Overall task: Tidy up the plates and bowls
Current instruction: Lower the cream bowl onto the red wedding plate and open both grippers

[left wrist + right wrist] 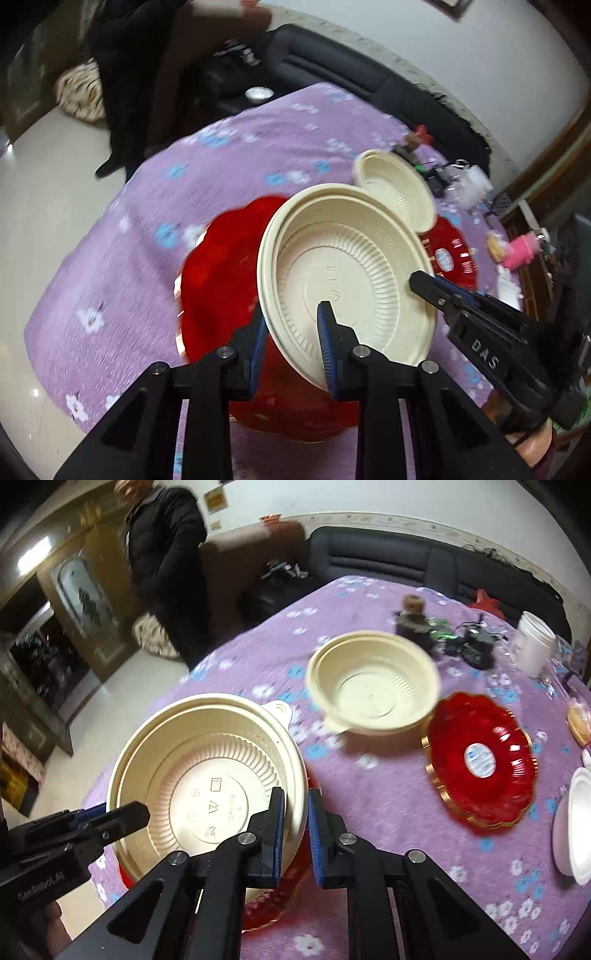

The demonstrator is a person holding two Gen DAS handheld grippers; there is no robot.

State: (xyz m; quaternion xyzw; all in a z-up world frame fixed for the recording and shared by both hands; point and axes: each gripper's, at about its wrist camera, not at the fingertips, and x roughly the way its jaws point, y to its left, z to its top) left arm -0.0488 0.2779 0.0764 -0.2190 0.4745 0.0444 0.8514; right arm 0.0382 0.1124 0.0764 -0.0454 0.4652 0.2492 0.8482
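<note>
Above the purple flowered tablecloth [388, 812], both grippers are gripping one cream bowl [343, 266], each on an opposite side of its rim. From the left wrist camera, the left gripper [295, 347] is clamping the bowl's near rim, one blue-padded finger [327, 343] lying inside the bowl and the other outside against its wall, while the right gripper [424, 282] is reaching in from the right side and pinching the far right rim. From the right wrist camera, the right gripper [297, 834] is closing its pads over the rim edge nearest it, and the left gripper [129, 818] is biting the rim at the bowl's lower left. This bowl, which seems to be two nested bowls judging by its doubled rim, is tilting above a red plate [229, 280] that is lying on the cloth directly beneath it. Beyond the held bowl, farther across the cloth, a second cream bowl [373, 686] is sitting upright, and just to its right a second red plate [480, 760] with a gold edge and a round label is resting on the cloth. Past that second bowl, a white cup [533, 642] is standing near the table's far edge.
</note>
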